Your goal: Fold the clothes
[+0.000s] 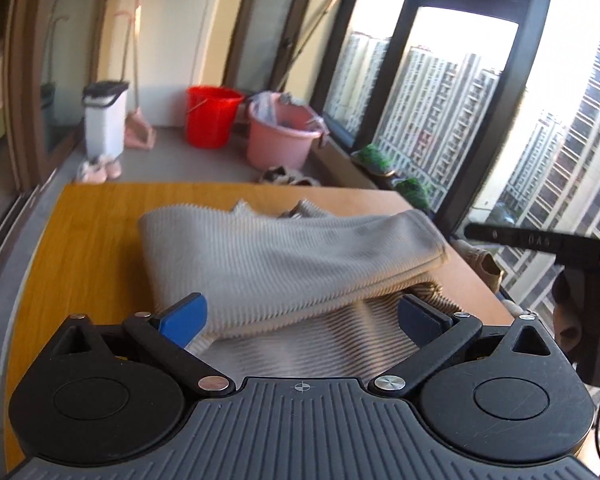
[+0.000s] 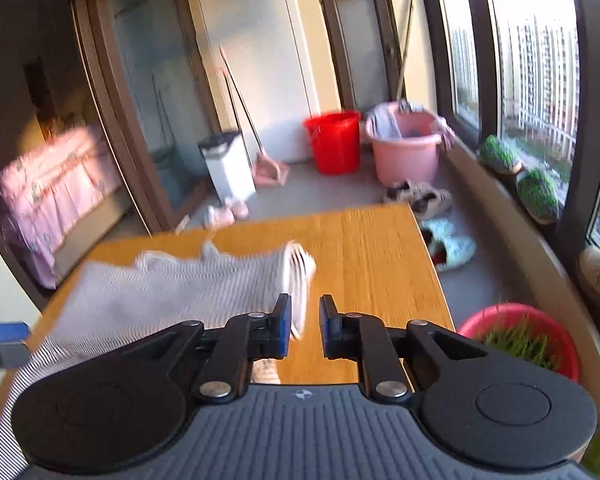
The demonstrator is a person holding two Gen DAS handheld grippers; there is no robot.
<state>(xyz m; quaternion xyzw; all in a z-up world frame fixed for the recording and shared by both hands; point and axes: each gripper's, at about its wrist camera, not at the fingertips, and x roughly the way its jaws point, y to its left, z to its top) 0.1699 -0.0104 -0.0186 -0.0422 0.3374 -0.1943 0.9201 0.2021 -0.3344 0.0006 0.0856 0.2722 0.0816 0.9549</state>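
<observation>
On the left, the left claw (image 1: 300, 314) is seen spread wide, empty, low over the near edge of one grey ribbed garment (image 1: 268, 256) that is laid on the wooden worktop (image 1: 92, 240). One flap is seen doubled across the striped layer beneath, so a fold is judged partly made, with more left. To the right, the right claw (image 2: 305, 326) is held narrowly parted, nothing gripped, beside the garment's edge.

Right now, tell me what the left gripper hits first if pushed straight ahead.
Probably the grey ribbed knit garment on the wooden table: the left gripper, jaws wide open, already straddles its folded edge.
</observation>
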